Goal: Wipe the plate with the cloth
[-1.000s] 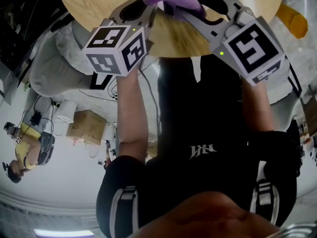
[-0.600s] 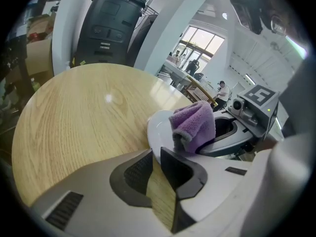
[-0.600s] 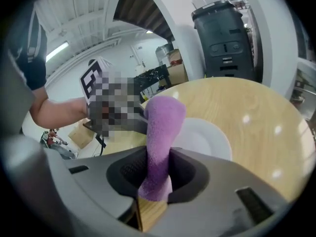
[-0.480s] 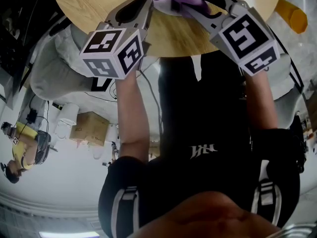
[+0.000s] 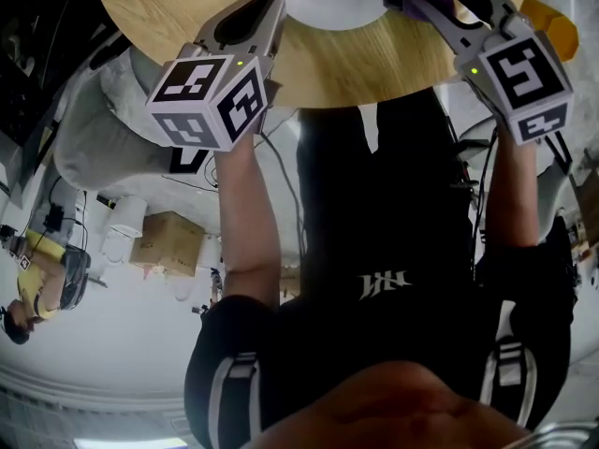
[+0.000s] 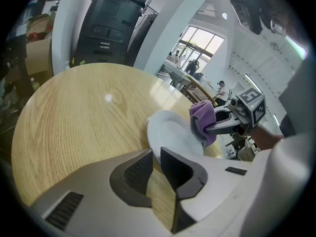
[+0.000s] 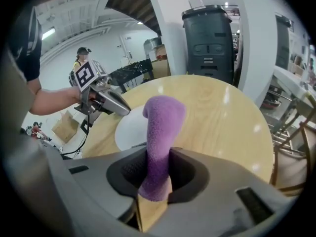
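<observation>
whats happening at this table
A person works two handheld grippers at a round wooden table. The left gripper clamps the near rim of a round white plate, apparently steadying it. The right gripper pinches a purple cloth and holds it at the plate's opposite edge; wiping seems under way.

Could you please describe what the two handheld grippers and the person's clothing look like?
Both the left gripper and right gripper have pale grey bodies with dark pads, a small green light and a white cube bearing black square markers. The person wears a black top; forearms are uncovered.
</observation>
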Available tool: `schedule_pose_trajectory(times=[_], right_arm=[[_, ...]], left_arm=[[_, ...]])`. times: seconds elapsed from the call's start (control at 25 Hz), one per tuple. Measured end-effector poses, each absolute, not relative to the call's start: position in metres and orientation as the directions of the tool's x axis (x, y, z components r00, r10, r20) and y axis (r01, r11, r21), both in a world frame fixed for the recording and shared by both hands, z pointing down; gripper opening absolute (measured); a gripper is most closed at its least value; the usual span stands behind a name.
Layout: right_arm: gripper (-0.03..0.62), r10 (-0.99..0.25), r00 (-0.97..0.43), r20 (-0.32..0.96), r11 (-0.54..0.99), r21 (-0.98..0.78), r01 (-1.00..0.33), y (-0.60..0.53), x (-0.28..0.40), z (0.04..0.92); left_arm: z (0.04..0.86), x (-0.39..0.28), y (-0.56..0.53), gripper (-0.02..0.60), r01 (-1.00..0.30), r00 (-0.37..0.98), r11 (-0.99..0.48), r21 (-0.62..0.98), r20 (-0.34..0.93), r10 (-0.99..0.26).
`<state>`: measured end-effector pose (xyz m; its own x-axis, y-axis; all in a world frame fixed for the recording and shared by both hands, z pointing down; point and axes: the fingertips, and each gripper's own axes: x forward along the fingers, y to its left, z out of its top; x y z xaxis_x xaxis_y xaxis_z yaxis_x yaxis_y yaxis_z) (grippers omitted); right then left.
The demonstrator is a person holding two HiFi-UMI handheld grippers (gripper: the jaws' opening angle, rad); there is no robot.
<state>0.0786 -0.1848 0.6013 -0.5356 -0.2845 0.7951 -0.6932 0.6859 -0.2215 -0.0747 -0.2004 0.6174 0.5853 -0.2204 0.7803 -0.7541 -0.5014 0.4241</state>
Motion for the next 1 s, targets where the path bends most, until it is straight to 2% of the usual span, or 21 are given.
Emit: schedule_pose_trajectory(times=[0.4, 0.48, 0.68, 0.84, 1.0], right_arm=[[0.095, -0.333, -0.606, 0.722, 0.725, -0.215, -0.654, -0.198, 0.066, 0.576], [0.095, -0.335, -0.620, 0.709, 0.739, -0.210, -0.640, -0.198, 0.063, 0.565], [0.095, -0.397, -0.656, 0.642, 0.754, -0.179, -0.632, -0.203, 0.052, 0.523], [0.095, -0.434, -0.781, 0.448, 0.873, -0.003, -0.487, -0.218, 0.036, 0.470], [0.095, -0.447, -0.838, 0.312, 0.881, -0.006, -0.473, -0.207, 0.041, 0.403]], left_arm=[[0.623, -0.073, -0.203, 0.066, -0.750, 0.598, -0.494, 0.440, 0.771, -0.221], [0.616, -0.072, -0.204, 0.107, -0.750, 0.609, -0.484, 0.450, 0.755, -0.242], [0.588, -0.082, -0.212, 0.100, -0.760, 0.624, -0.468, 0.451, 0.708, -0.330], [0.549, -0.079, -0.244, 0.046, -0.713, 0.682, -0.549, 0.436, 0.612, -0.400], [0.487, -0.072, -0.234, 0.019, -0.693, 0.710, -0.573, 0.436, 0.547, -0.443]])
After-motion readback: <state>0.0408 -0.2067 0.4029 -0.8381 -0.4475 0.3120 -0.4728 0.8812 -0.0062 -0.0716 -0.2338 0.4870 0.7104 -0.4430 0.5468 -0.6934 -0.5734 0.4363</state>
